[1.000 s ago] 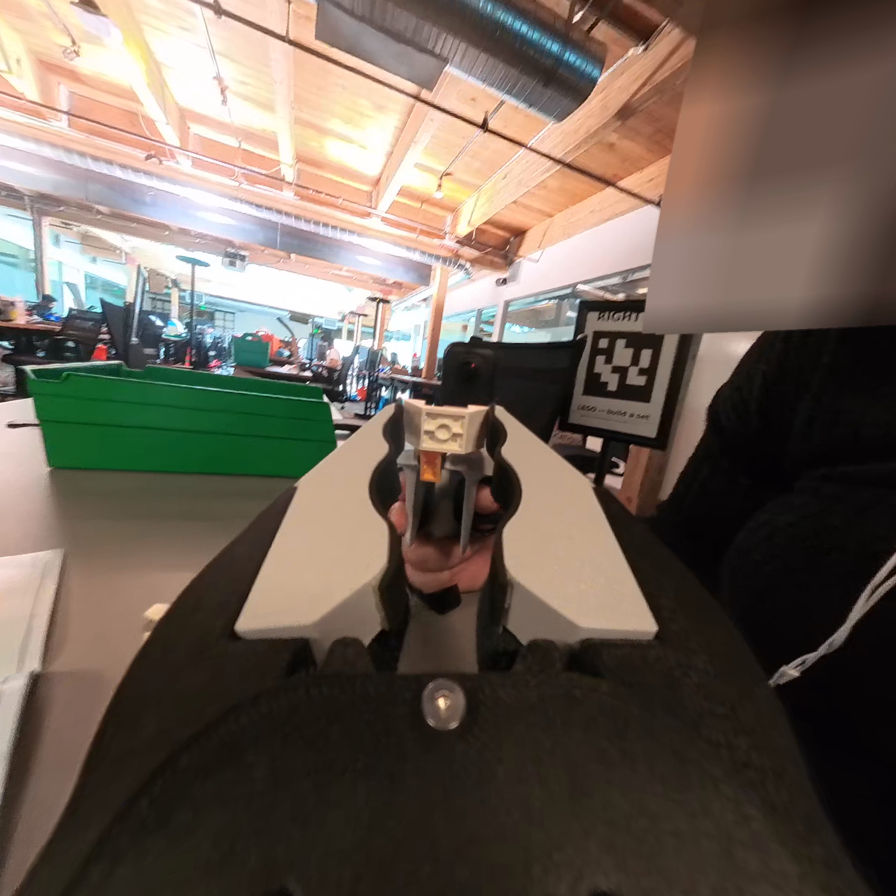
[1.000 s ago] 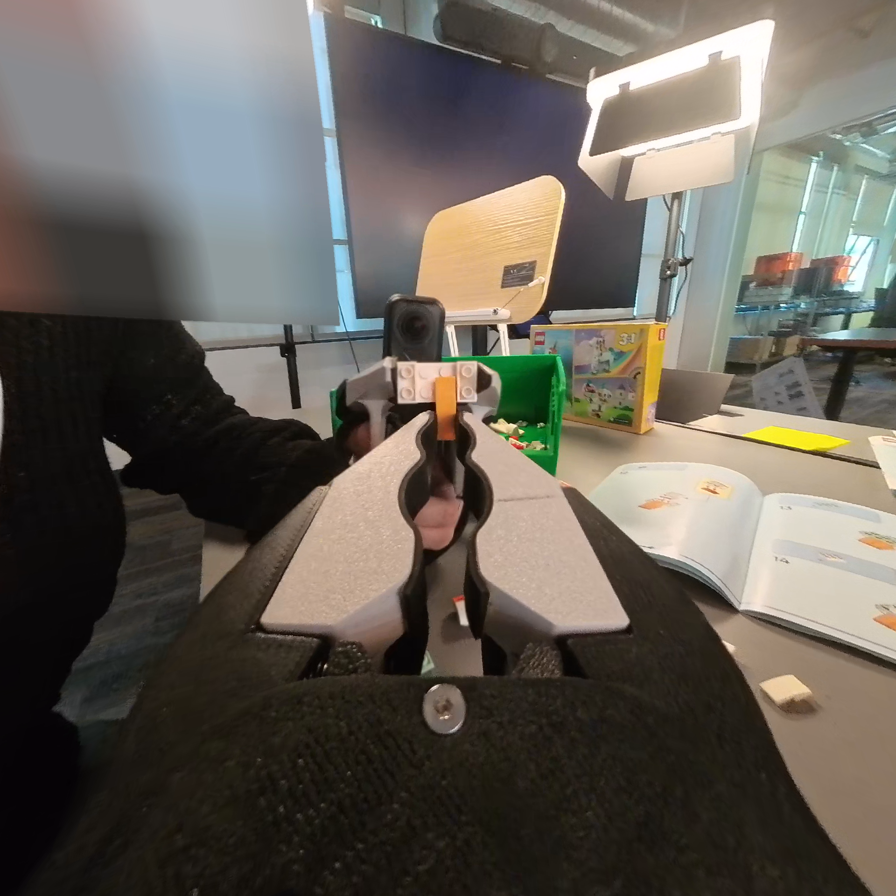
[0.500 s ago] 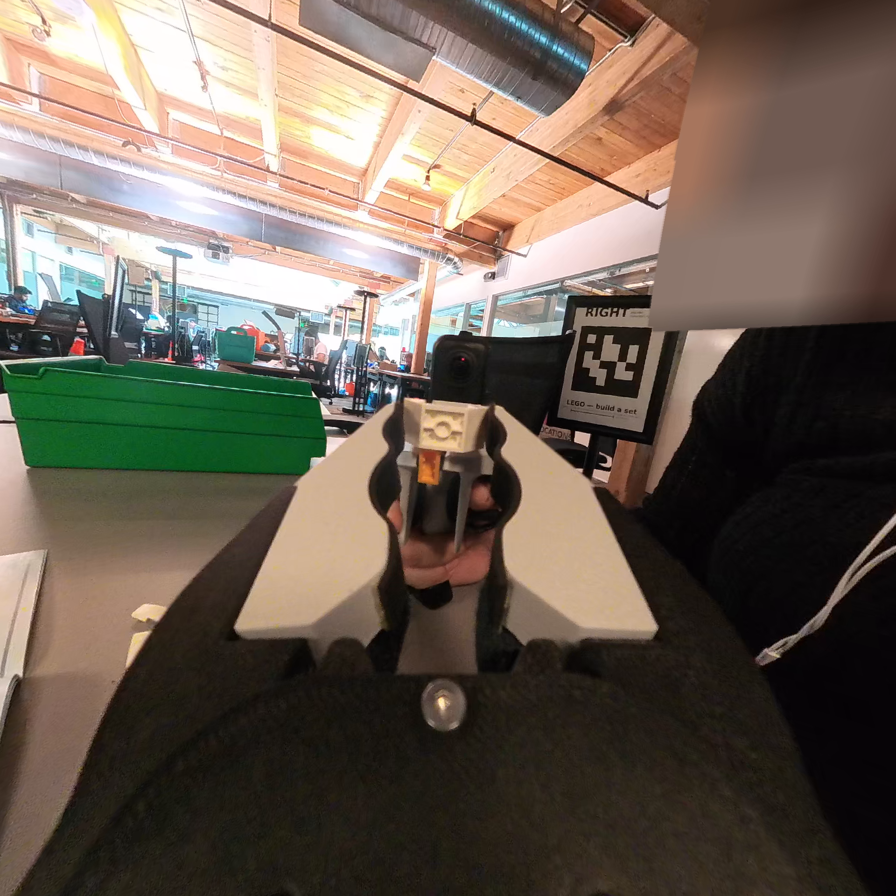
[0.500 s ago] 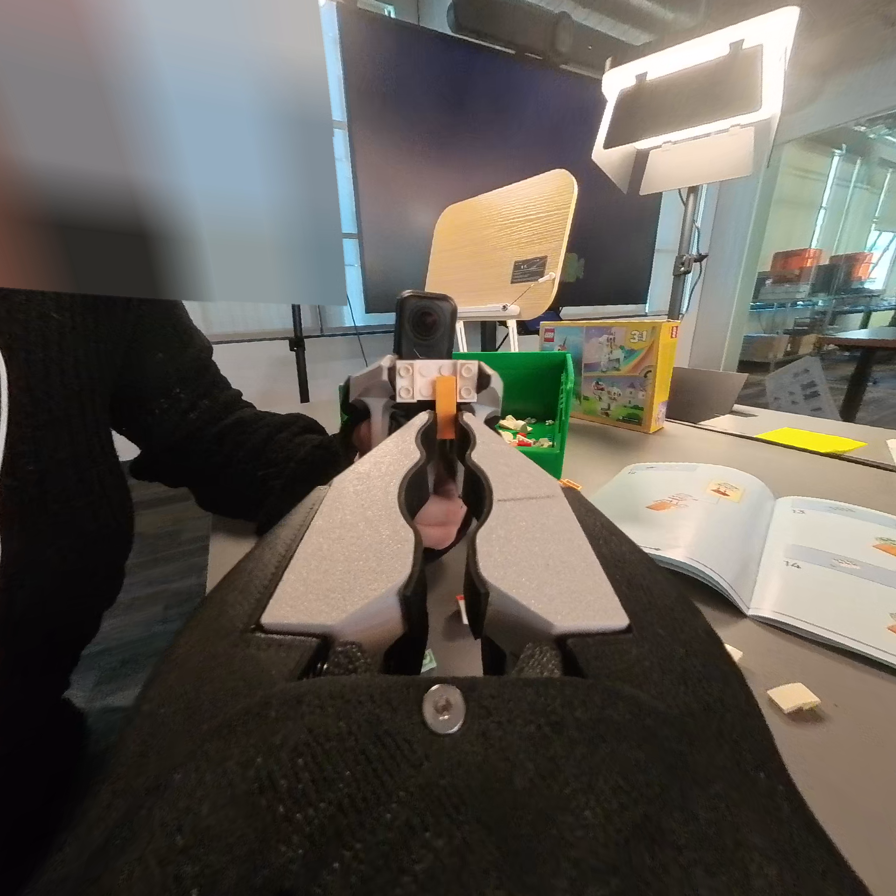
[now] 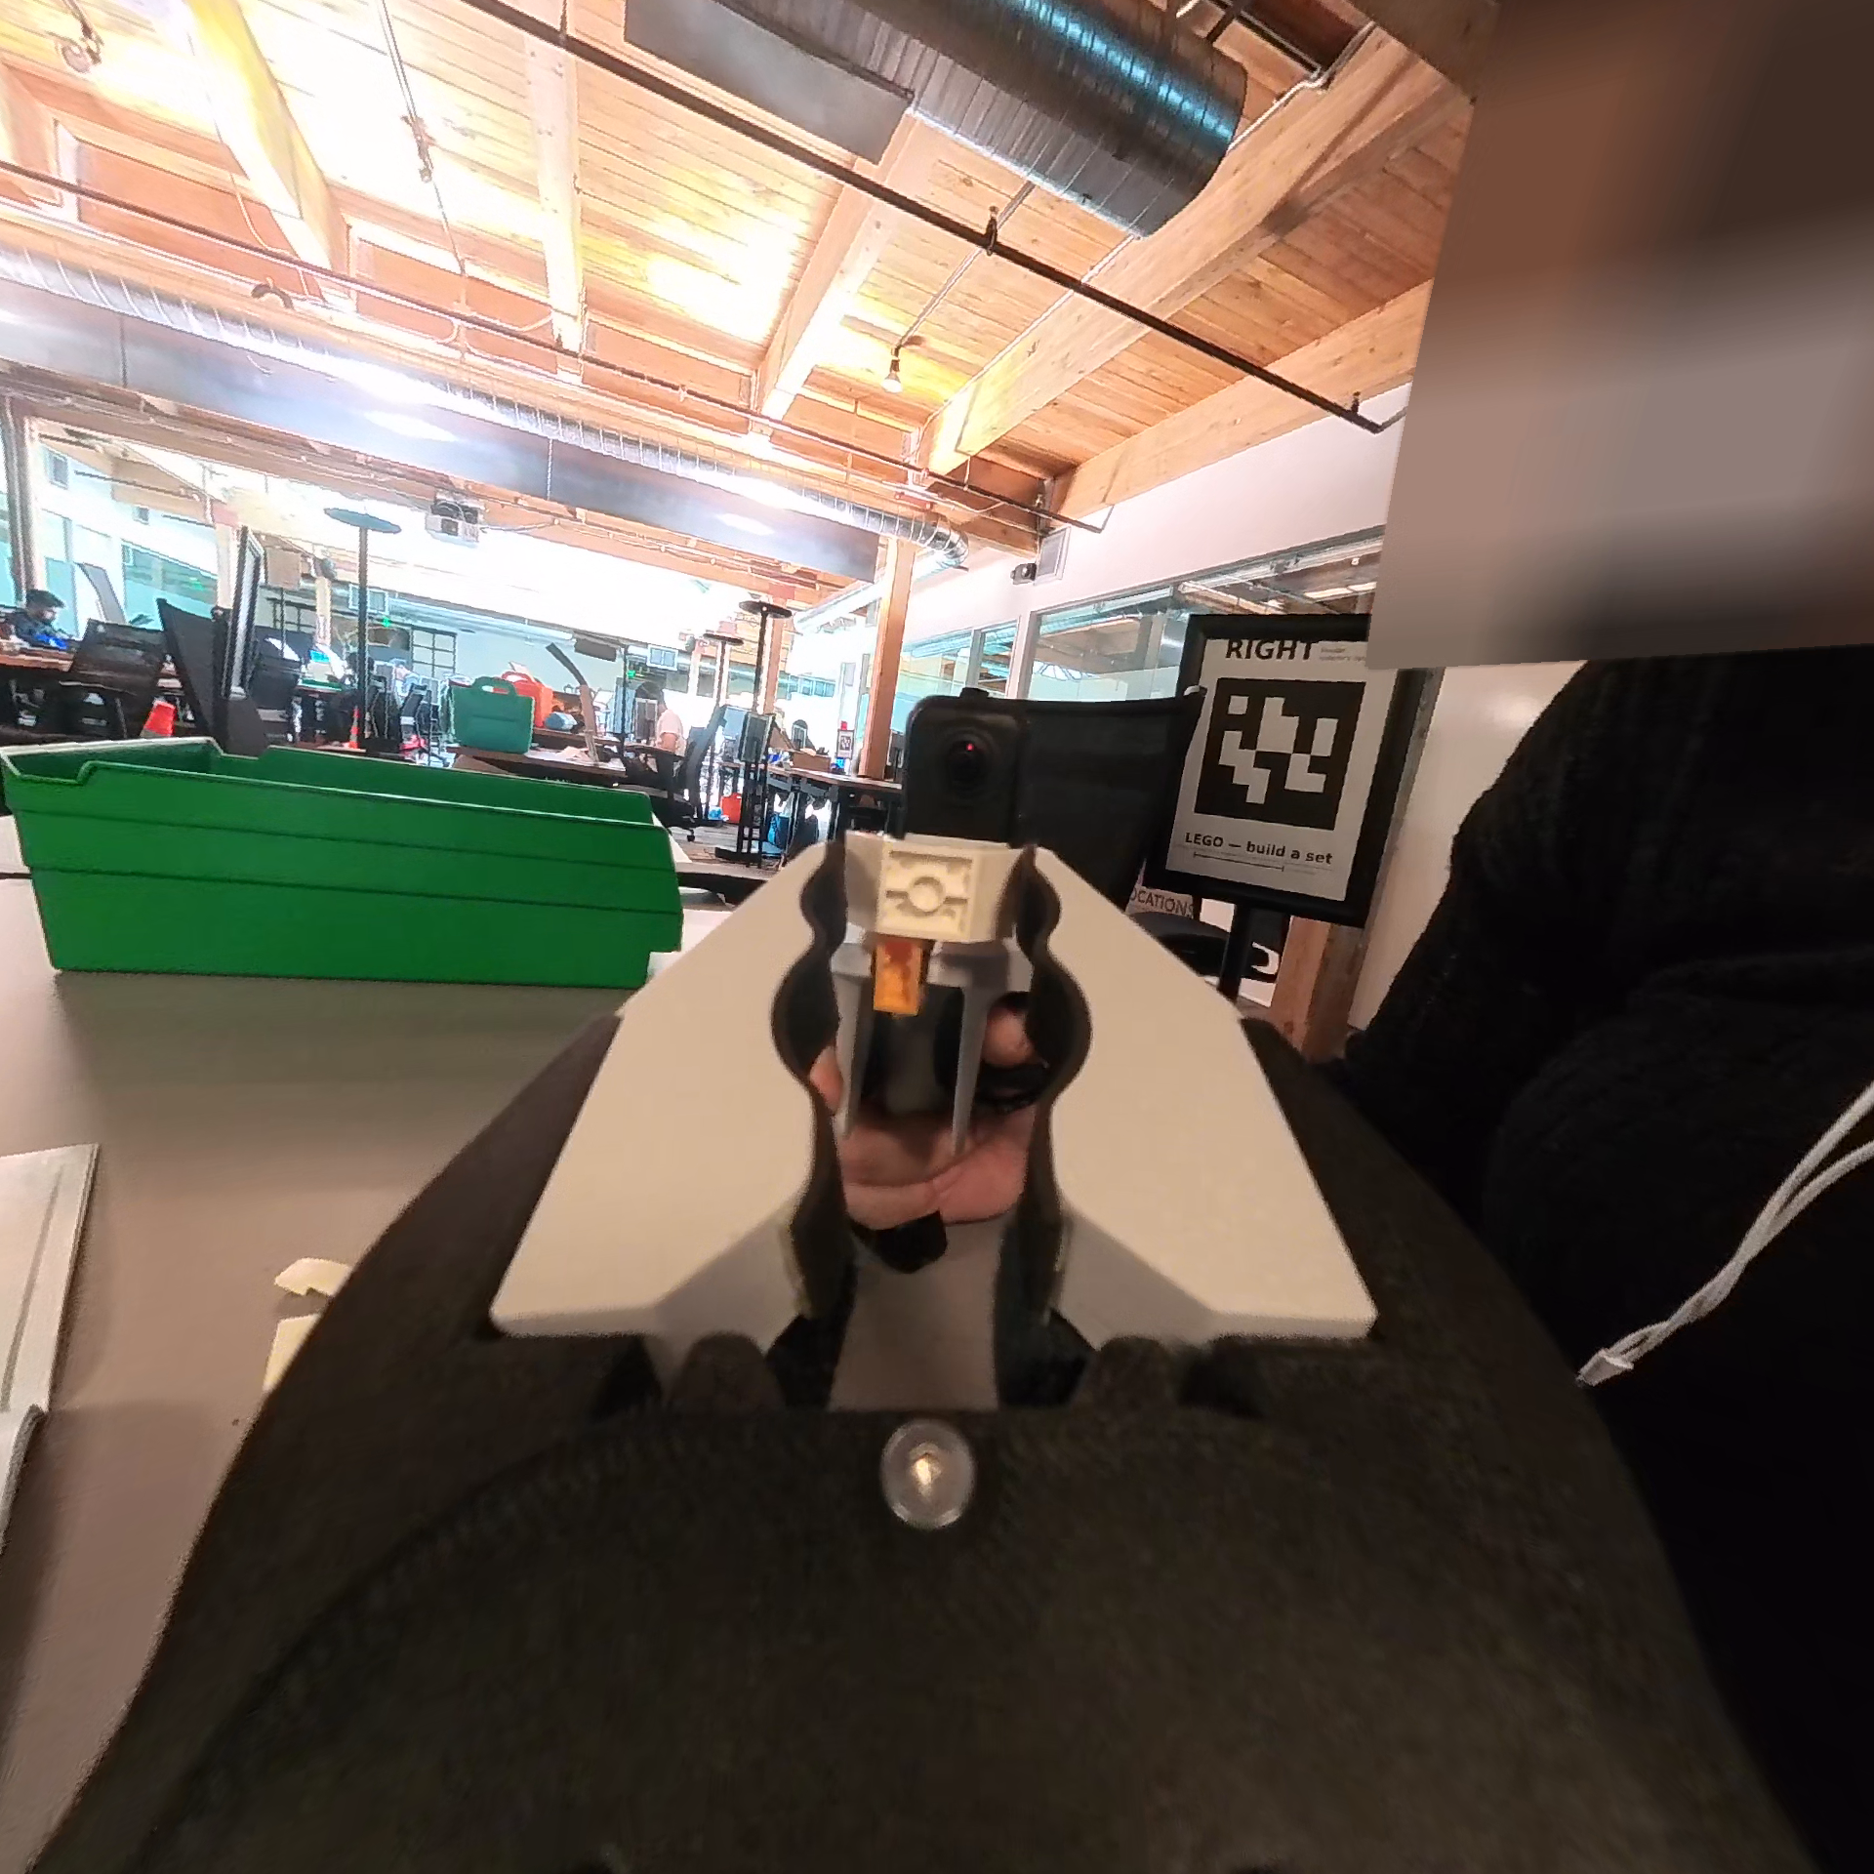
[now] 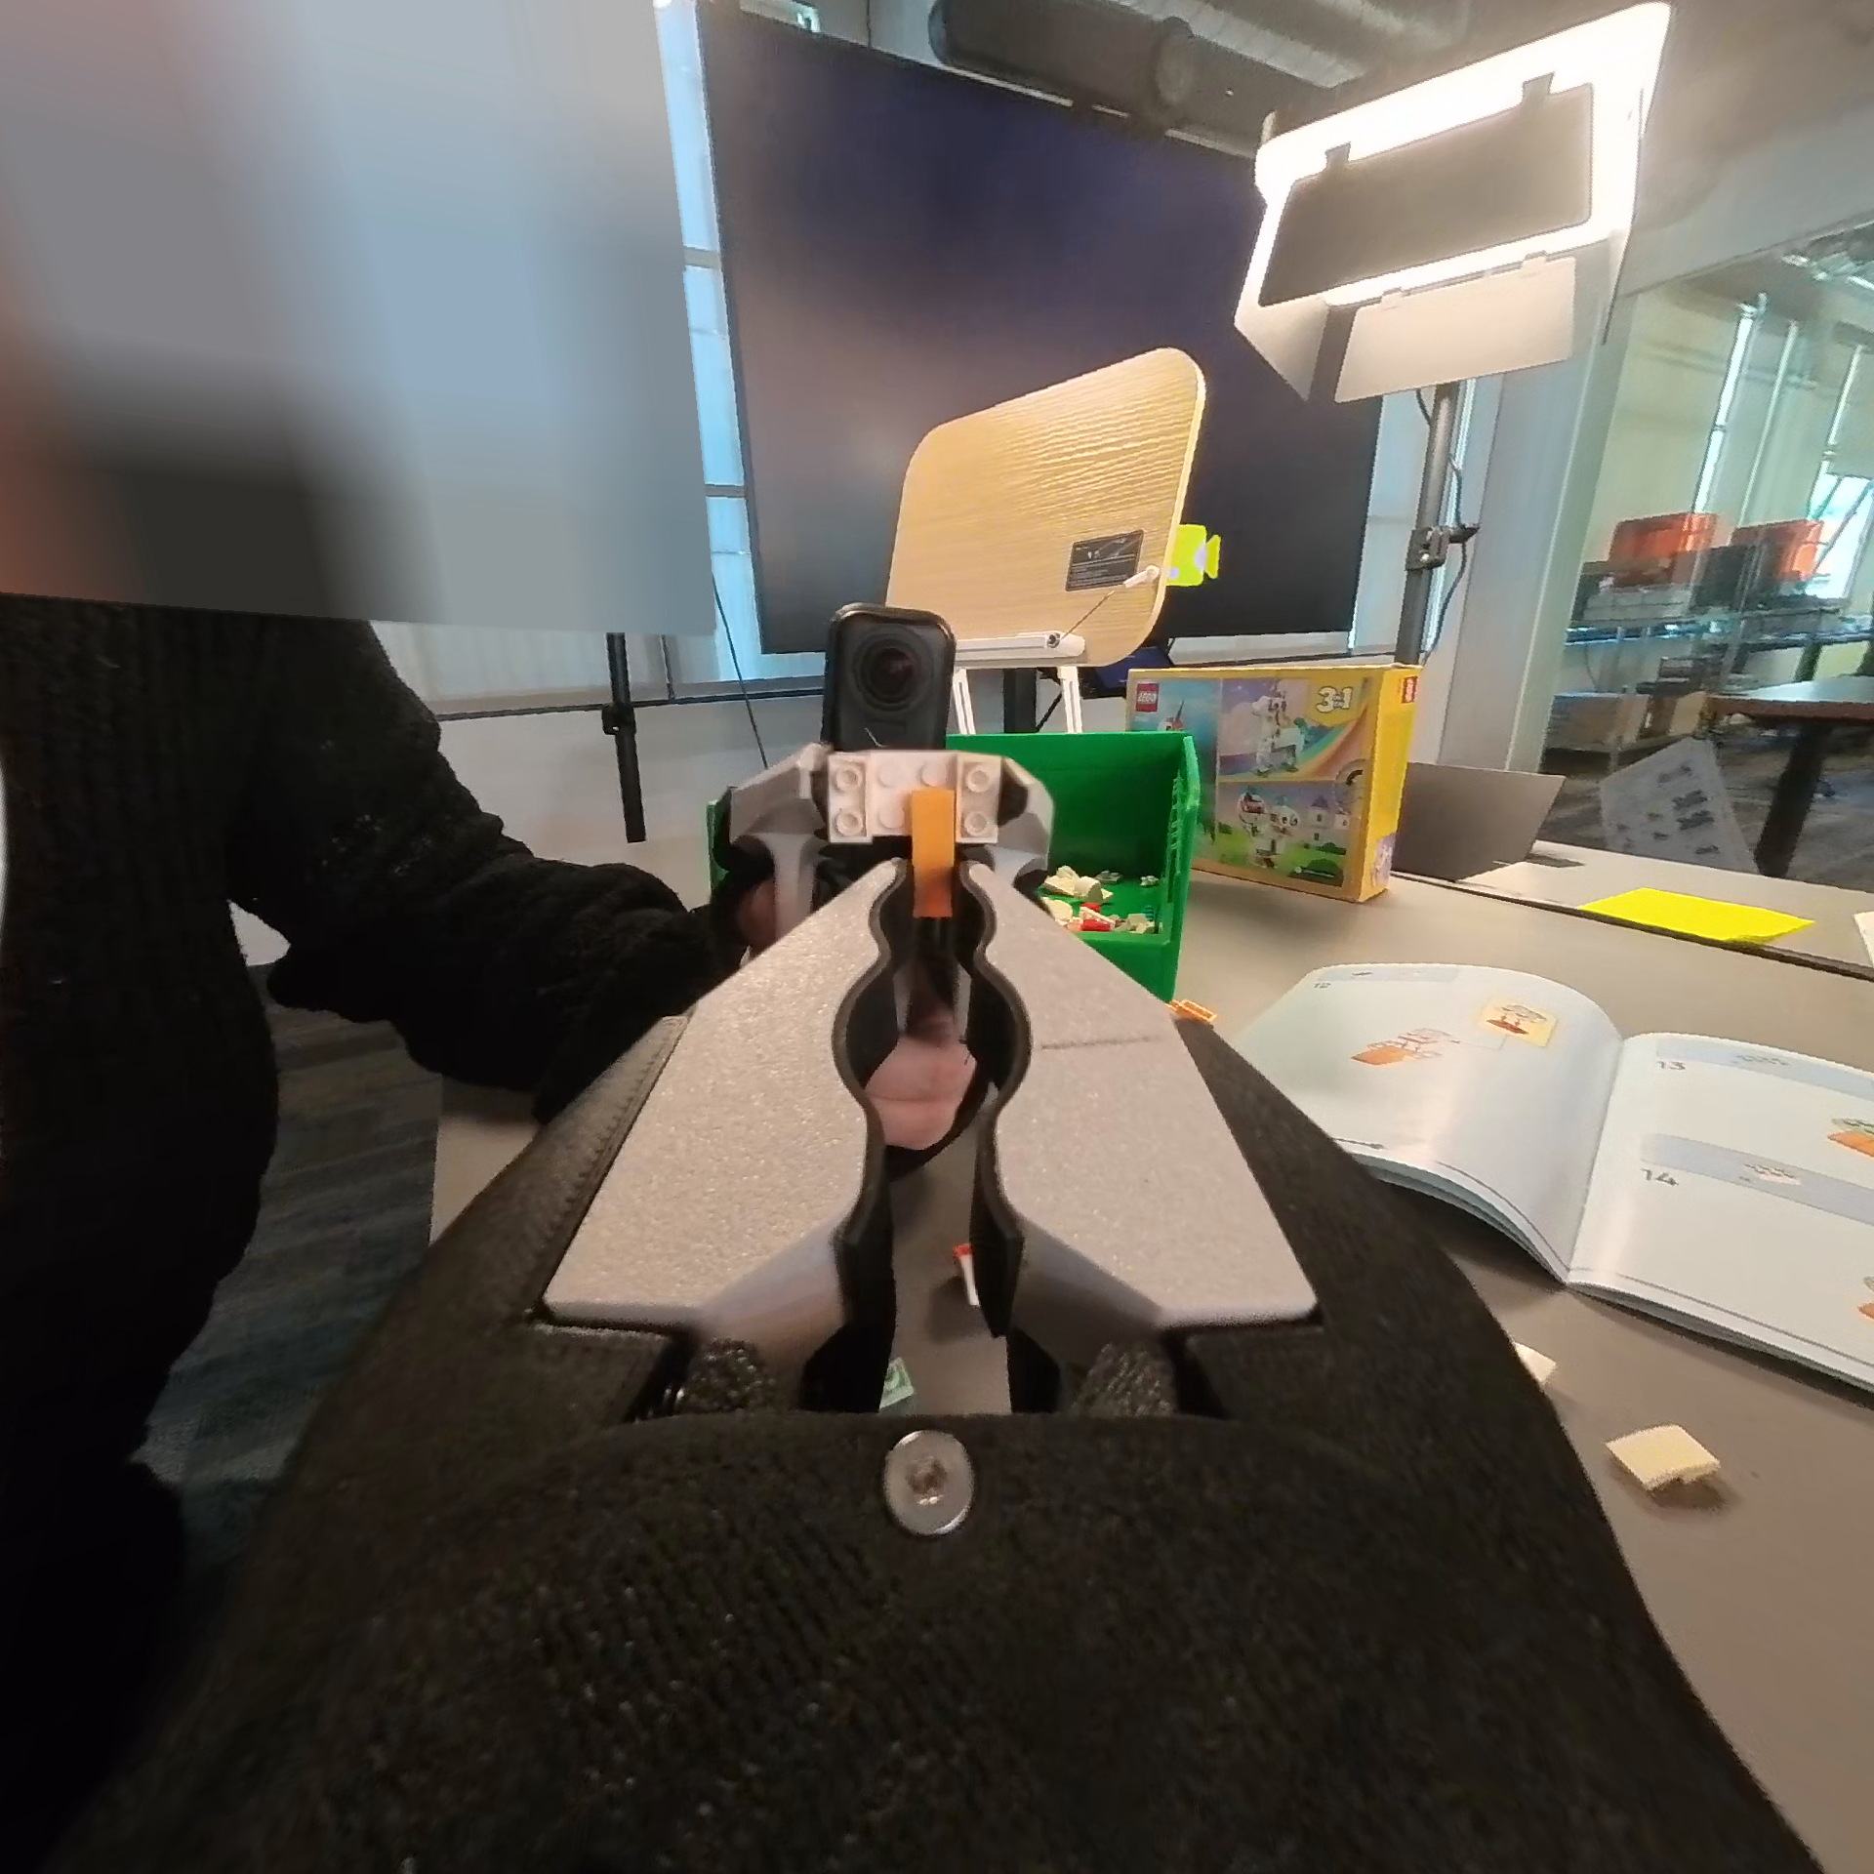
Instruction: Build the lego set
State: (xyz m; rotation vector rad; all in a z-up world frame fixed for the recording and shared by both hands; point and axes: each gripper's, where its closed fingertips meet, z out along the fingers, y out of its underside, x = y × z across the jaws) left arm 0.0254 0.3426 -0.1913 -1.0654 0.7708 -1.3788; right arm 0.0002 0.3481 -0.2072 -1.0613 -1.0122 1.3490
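Observation:
In the left wrist view my left gripper (image 5: 928, 884) is shut on a white plate (image 5: 928, 892), seen from its underside. An orange piece (image 5: 897, 974) hangs just below the plate, with my right gripper (image 5: 903, 999) facing me behind it. In the right wrist view my right gripper (image 6: 931, 884) is shut on the orange piece (image 6: 931, 857), which lies upright against the studded face of the white plate (image 6: 882, 801). The left gripper's grey fingers (image 6: 776, 811) clamp the plate's two ends. Both are held in the air above the table.
Stacked green bins (image 5: 335, 882) stand at left and a marker sign (image 5: 1278, 771) at right. A green bin with loose bricks (image 6: 1136, 811), a yellow set box (image 6: 1298, 781), an open instruction booklet (image 6: 1521, 1146) and a tan piece (image 6: 1663, 1460) are on the table. A black sleeve (image 6: 406, 913) is at left. Only a small space, under 4 cm, lies between the two pairs of fingers.
Both grippers keep their grasps and stay joined at the plate and orange piece. The pair has drifted slightly, so the background has shifted a little in both views.

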